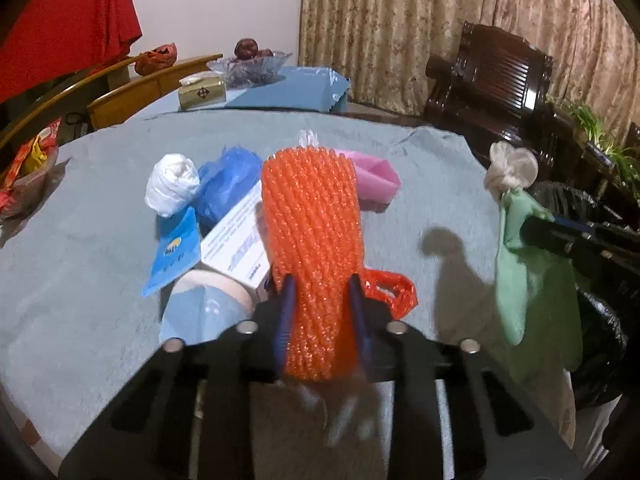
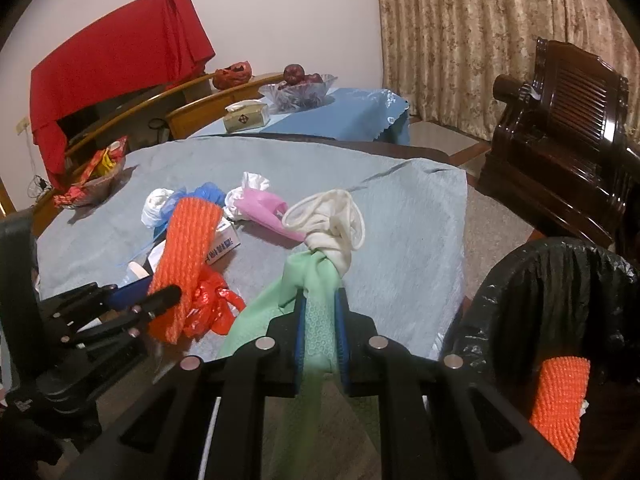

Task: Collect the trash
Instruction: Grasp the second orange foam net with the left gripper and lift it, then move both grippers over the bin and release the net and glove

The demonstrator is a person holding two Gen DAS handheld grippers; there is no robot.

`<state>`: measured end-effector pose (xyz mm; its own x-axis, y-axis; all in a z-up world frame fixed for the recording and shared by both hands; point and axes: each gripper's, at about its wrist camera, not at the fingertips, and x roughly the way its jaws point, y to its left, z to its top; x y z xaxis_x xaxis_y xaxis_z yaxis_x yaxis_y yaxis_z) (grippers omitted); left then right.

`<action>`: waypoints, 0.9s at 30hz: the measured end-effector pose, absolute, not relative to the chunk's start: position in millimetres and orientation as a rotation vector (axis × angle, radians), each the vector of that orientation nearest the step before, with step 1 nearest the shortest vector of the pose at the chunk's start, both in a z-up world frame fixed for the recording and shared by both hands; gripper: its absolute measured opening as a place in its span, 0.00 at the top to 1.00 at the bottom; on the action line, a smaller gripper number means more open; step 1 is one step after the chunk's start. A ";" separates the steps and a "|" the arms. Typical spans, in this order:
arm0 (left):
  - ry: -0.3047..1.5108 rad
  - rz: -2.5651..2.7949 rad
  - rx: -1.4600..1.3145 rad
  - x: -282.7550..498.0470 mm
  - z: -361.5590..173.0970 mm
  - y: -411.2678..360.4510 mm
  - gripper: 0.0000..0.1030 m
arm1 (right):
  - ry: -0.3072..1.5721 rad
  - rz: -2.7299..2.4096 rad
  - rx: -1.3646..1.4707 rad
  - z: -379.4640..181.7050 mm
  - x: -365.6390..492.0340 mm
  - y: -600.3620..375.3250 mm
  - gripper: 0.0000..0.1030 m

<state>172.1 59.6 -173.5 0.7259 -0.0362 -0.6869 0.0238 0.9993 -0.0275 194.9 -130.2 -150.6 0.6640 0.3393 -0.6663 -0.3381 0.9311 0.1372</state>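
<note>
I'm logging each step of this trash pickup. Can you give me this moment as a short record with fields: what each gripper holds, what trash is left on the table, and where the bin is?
left gripper: shut on orange foam net, held above the table
right gripper: shut on green glove, knotted to a white glove
trash on table: white bag, blue bag, pink bag, red bag, box
bin: black-lined, right of the table, already holds another orange net

A home: curtains (image 2: 480, 40), wooden armchair (image 2: 560, 128), fruit bowl (image 2: 298, 90).
</note>
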 end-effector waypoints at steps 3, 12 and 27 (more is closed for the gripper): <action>0.730 -0.026 -0.029 168.1 -162.7 62.0 0.81 | 0.748 0.383 0.005 -150.1 194.7 -130.1 0.87; 0.626 -0.045 -0.047 151.3 -111.6 59.5 0.81 | 0.685 0.383 0.011 -126.8 185.7 -136.9 0.87; 0.568 -0.224 -0.022 153.0 -74.4 -24.5 0.81 | 0.584 0.269 0.041 -83.4 156.6 -203.9 0.87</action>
<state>153.0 -24.5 -74.4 0.8193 -0.2160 -0.5311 0.2040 0.9755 -0.0820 156.6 -203.9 -83.4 0.8004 0.2626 -0.5389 -0.2392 0.9642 0.1145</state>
